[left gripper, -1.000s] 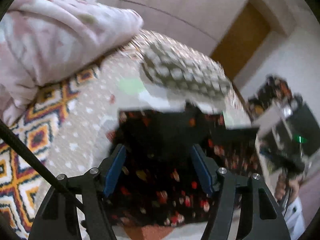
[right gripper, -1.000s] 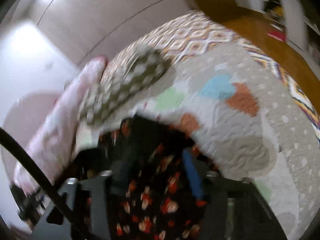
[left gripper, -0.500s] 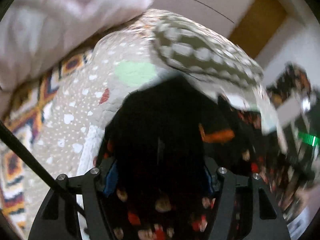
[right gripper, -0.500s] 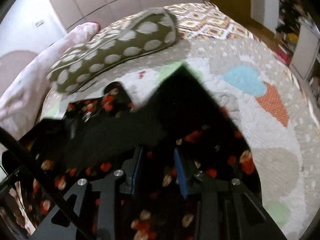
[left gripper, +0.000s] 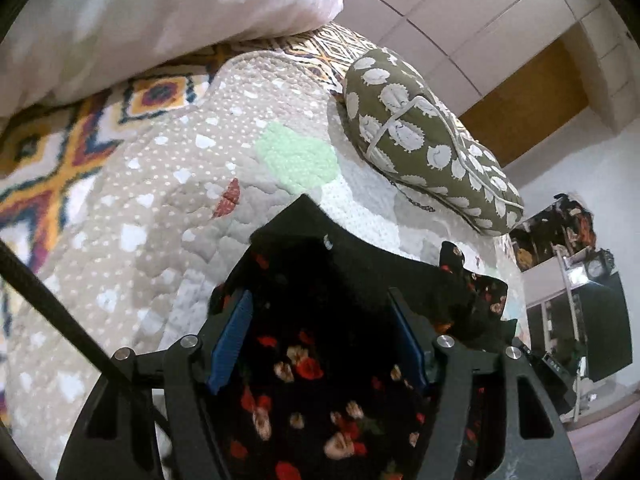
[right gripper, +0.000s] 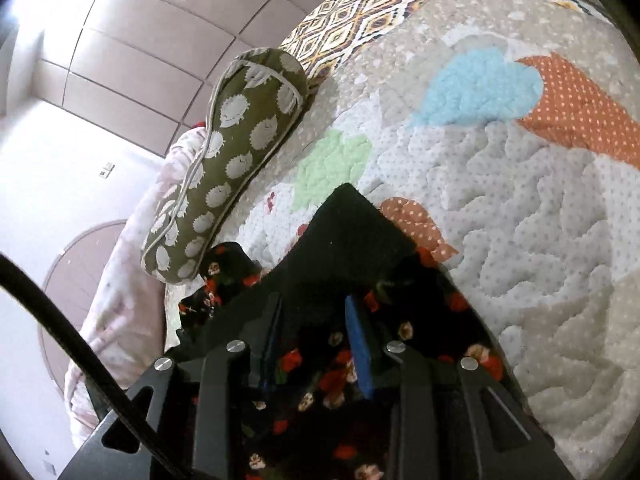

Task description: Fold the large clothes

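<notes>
A black garment with red and cream flowers lies on a quilted bedspread. Its plain black folded edge points toward the pillows. My left gripper has its blue pads wide apart, with the cloth lying between and under them. In the right wrist view the same garment fills the bottom. My right gripper has its pads part closed around a bunch of the cloth, with a gap still showing.
An olive bolster pillow with white hedgehogs lies just beyond the garment; it also shows in the right wrist view. A pink blanket is heaped at the back left. A patterned rug-like sheet lies under the quilt. Furniture stands at the right.
Both grippers have dropped toward the bed with the garment, which now lies spread on the quilt. The left pads have opened wider. The views have steadied.
</notes>
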`<state>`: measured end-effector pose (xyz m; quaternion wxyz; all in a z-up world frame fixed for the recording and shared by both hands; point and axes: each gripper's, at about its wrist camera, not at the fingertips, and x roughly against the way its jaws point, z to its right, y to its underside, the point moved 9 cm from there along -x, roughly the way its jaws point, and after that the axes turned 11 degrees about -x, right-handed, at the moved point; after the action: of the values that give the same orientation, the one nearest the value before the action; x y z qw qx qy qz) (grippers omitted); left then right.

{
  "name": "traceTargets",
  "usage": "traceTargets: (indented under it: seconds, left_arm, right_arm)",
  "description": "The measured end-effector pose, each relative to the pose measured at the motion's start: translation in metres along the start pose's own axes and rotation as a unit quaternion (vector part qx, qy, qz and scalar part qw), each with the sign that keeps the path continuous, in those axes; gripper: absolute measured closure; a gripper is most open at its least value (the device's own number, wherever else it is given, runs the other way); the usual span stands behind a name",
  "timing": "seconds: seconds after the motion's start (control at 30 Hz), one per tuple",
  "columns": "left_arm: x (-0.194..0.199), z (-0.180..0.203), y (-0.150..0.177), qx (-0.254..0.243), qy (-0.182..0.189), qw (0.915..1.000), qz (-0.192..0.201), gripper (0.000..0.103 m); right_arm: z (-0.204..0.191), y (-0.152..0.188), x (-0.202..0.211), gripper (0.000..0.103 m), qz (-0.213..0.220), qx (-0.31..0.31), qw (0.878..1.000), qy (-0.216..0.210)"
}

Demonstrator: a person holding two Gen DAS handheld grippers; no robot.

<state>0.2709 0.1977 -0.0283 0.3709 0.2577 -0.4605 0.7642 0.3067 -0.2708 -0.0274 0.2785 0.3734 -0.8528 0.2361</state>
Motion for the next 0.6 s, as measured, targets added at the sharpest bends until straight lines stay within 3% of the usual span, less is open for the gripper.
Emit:
traceTargets:
  seconds: [0.13,0.2,0.33,0.43,0.57,0.6]
  left_arm:
    - [0.035,0.011,0.009,-0.036,-0.044,0.9984,-0.002,0.037]
    - [0.056,0.019,0.016,-0.071,-0.07,0.995,0.005,0.037]
    - [0.086,0.025,0.04,-0.109,-0.088,0.9901,0.009,0.035]
    - [0.092,0.02,0.073,-0.13,-0.103,0.986,-0.013,0.034]
    - [0.086,-0.008,0.116,-0.142,-0.154,0.9765,-0.051,0.034]
    - [0.084,-0.016,0.125,-0.139,-0.162,0.9752,-0.059,0.03]
  right_arm:
    - [-0.009,0.004,0.01,0.07,0.003,0.037,0.997,0.07]
    - [-0.021,0.009,0.029,0.061,0.022,0.07,0.993,0.097]
    - [-0.054,0.032,0.067,0.057,0.033,0.123,0.988,0.091]
    - [-0.069,0.06,0.089,0.057,0.03,0.161,0.982,0.09]
    - [-0.055,0.099,0.105,0.057,0.017,0.186,0.977,0.098]
    - [-0.043,0.106,0.104,0.057,0.016,0.187,0.976,0.109]
